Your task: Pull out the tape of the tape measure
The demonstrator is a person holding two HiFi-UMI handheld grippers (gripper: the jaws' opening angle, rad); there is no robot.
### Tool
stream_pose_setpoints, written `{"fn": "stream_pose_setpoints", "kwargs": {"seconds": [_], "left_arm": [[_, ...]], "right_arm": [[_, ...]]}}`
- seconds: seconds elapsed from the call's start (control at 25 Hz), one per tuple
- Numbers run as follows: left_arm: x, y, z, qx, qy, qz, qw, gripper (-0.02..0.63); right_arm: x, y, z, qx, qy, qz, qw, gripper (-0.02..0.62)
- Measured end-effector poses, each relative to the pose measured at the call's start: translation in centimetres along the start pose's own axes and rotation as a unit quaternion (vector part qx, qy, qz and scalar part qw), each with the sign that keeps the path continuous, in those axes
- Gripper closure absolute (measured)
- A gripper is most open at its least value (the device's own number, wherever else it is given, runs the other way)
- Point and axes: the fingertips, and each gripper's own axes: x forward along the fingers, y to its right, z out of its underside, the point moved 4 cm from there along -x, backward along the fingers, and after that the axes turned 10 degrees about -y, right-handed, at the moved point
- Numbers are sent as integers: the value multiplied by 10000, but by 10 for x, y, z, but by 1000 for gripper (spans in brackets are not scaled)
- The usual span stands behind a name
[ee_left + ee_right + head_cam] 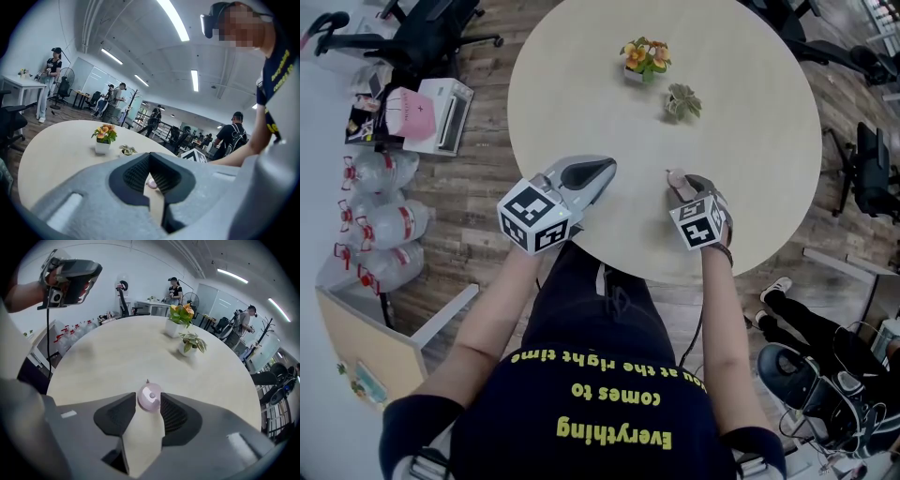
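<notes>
Your half-open right claw (148, 401) straddles the tape measure (149, 393) (left claw (151, 180), at 9 o'clock, shut empty); closing off-centre could flick it away.

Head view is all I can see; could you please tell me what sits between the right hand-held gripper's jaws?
Observer: A small round pink tape measure lies on the round beige table. It is between the jaw tips of the right hand-held gripper, and those jaws stand apart.
Operator: Is any tape drawn out yet?
Observer: No. Only a short tab shows at its far edge.
Operator: And the other one?
Observer: The left hand-held gripper has its jaws together, with nothing between them.
</notes>
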Motion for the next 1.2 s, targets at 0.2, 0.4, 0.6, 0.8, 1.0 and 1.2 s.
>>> {"fn": "stream_pose_setpoints", "kwargs": {"seconds": [0.2, 0.4, 0.6, 0.8, 1.0, 1.2], "left_arm": [[-4, 2, -5, 44, 79, -39, 10000, 604], [-9, 6, -14, 140, 180, -102, 9997, 604], [-15, 9, -31, 275, 325, -187, 9989, 604], [-19, 11, -49, 430, 452, -250, 9977, 604], [-25, 8, -65, 600, 577, -375, 9958, 604], [-32, 5, -85, 744, 781, -514, 9928, 604]], "right_arm": [[-12, -2, -4, -85, 215, 89, 9997, 444], [-38, 10, -14, 81, 643, 390, 9971, 509], [-77, 27, -27, 463, 1257, 732, 9883, 562], [-109, 39, -34, 743, 1674, 909, 9789, 583], [-140, 47, -45, 923, 2078, 986, 9688, 583], [-175, 56, -58, 1168, 2580, 1041, 9534, 583]]}}
